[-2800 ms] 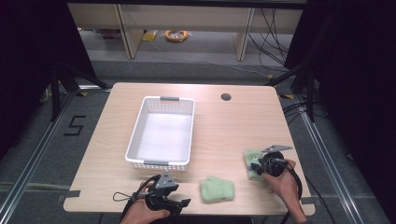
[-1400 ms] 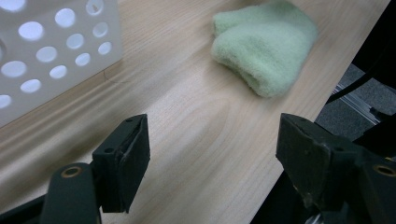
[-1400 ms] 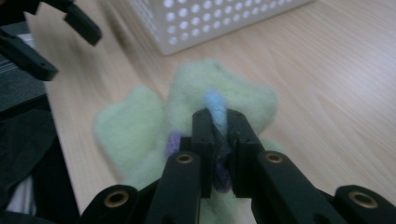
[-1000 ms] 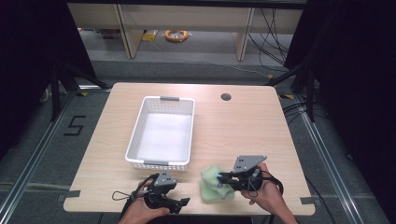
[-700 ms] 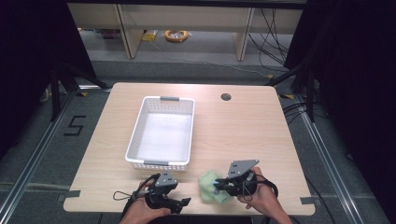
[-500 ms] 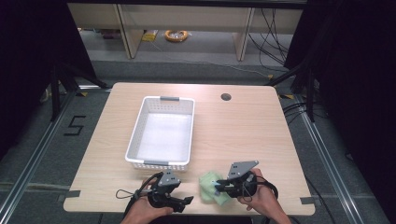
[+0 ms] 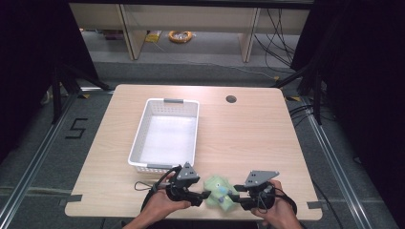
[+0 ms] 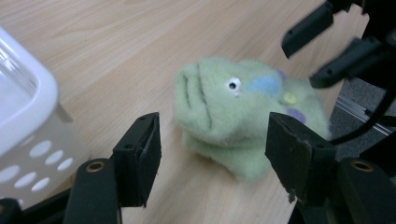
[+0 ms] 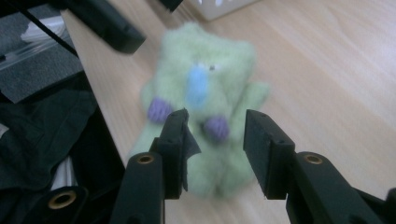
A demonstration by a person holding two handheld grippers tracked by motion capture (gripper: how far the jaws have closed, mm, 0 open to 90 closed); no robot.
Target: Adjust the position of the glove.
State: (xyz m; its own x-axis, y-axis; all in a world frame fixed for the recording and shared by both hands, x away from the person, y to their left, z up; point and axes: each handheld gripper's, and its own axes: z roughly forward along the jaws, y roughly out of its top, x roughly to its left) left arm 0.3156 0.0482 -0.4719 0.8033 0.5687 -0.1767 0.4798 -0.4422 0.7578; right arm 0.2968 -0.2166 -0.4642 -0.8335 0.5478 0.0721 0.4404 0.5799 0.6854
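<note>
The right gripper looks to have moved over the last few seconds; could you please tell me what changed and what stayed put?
The right gripper swung from the table's right side leftward to the green plush toy near the front edge; its jaws are open around the toy's end, not clamped. The left gripper stayed at the toy's other side, open. The toy, the white basket and the table kept their places.

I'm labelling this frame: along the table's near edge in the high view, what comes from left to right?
Left gripper → green plush toy → right gripper. The white basket sits farther back, above the left gripper.
</note>
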